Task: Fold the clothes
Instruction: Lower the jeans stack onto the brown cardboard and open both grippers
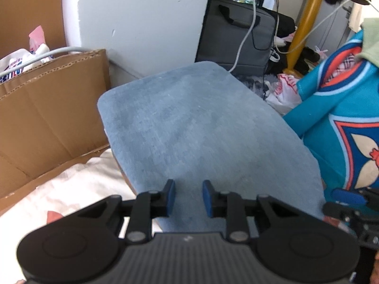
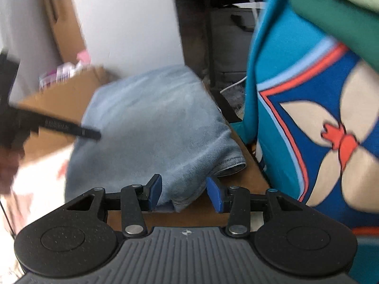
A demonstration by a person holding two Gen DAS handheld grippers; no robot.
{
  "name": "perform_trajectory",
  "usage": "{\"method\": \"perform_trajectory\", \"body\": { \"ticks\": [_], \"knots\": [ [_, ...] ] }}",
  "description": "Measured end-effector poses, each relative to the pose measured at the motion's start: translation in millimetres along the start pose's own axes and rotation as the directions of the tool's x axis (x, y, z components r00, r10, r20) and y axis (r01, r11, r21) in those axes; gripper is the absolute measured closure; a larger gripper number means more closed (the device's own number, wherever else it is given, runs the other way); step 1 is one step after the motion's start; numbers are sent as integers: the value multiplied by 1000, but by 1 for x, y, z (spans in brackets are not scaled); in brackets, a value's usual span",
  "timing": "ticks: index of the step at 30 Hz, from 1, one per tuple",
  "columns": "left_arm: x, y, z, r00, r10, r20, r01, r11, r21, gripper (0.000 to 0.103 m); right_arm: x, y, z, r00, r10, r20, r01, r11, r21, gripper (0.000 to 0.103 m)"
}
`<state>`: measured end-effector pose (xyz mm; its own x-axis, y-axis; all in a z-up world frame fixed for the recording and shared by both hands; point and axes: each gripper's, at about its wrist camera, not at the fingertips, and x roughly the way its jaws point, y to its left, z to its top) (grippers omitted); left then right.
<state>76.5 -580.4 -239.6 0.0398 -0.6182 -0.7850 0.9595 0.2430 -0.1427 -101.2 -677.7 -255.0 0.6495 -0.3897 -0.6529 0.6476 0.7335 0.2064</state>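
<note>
A folded blue-grey towelling cloth [image 1: 201,127] lies flat on a brown wooden surface [image 2: 248,179]. My left gripper [image 1: 188,197] hovers over the cloth's near edge, its blue pads a little apart with nothing pinched between them. My right gripper [image 2: 184,195] stands open at the cloth's [image 2: 151,123] near right corner. That folded corner lies between the fingers, and the right pad is clear of it. The right gripper [image 1: 350,198] also shows at the right edge of the left wrist view. The blurred left gripper [image 2: 59,125] enters the right wrist view from the left.
A teal patterned fabric [image 1: 343,130] stands close on the right, with a green garment [image 2: 331,11] on top of it. A cardboard box [image 1: 47,108] and white bedding [image 1: 71,189] lie to the left. A grey bag [image 1: 236,37], cables and a yellow post [image 1: 305,23] are behind.
</note>
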Motion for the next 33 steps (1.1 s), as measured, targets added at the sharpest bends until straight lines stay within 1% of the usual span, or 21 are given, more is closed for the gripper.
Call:
{"method": "perform_trajectory", "body": {
  "ticks": [4,5,6,9,11,12,13,14,16,17,19,20,22,23,24,27,28,29,30,31,33],
  "knots": [
    [-11,-5,-8,1000,-23,3,23,999,44,76,9,-11,-6,999,39,9,-40,990,135,52],
    [-14,-6,-10,1000,-29,5,29,998,51,76,11,-15,-9,998,52,26,-56,983,175,50],
    [-17,-7,-12,999,-36,6,35,998,58,76,13,-20,-12,997,66,43,-74,973,220,46],
    [-19,-12,-16,998,-56,-4,56,995,79,76,23,-35,-24,989,111,97,-139,918,372,41],
    [-20,-14,-19,998,-59,-3,59,995,84,76,32,-45,-32,984,138,112,-175,873,456,37],
    [-21,-14,-20,998,-59,-4,59,995,82,76,37,-49,-37,982,152,115,-189,848,496,37],
    [-21,-13,-21,998,-59,-8,60,995,75,76,42,-55,-42,976,177,123,-216,810,545,37],
    [-21,-12,-22,998,-59,-12,59,996,69,76,48,-61,-47,964,220,148,-264,751,605,37],
    [-22,-9,-24,998,-56,-16,57,997,51,76,58,-72,-57,931,292,218,-359,624,694,38],
    [-23,-7,-24,998,-57,-18,58,997,43,76,62,-75,-60,916,316,245,-390,572,722,39],
    [-25,-5,-23,998,-65,-17,66,997,31,76,69,-75,-65,905,337,258,-409,529,744,40],
    [-26,-4,-22,998,-69,-17,69,997,27,76,72,-75,-67,901,346,262,-416,512,752,45],
    [-29,-4,-21,997,-71,-12,72,997,28,76,74,-73,-73,896,359,263,-422,498,758,46],
    [-30,-5,-21,997,-74,-11,74,997,31,76,75,-72,-76,893,365,263,-425,491,761,51],
    [-30,-6,-21,997,-76,-11,76,997,34,76,75,-71,-78,891,369,264,-426,485,763,61],
    [-28,-9,-24,996,-82,-26,83,996,42,76,76,-73,-84,890,375,258,-424,476,770,79],
    [-28,-10,-25,996,-83,-32,84,995,45,76,76,-75,-85,888,381,256,-425,472,772,80],
    [-27,-11,-28,996,-82,-43,84,995,51,76,74,-77,-86,888,383,254,-426,478,768,82],
    [-26,-11,-30,995,-80,-54,83,995,56,76,69,-78,-85,890,379,253,-427,497,755,82],
    [-26,-11,-32,995,-79,-63,83,995,63,76,65,-79,-84,892,375,252,-425,508,749,82],
    [-30,-11,-36,994,-74,-76,81,994,79,76,62,-80,-81,898,370,239,-412,512,754,81]
  ]
}}
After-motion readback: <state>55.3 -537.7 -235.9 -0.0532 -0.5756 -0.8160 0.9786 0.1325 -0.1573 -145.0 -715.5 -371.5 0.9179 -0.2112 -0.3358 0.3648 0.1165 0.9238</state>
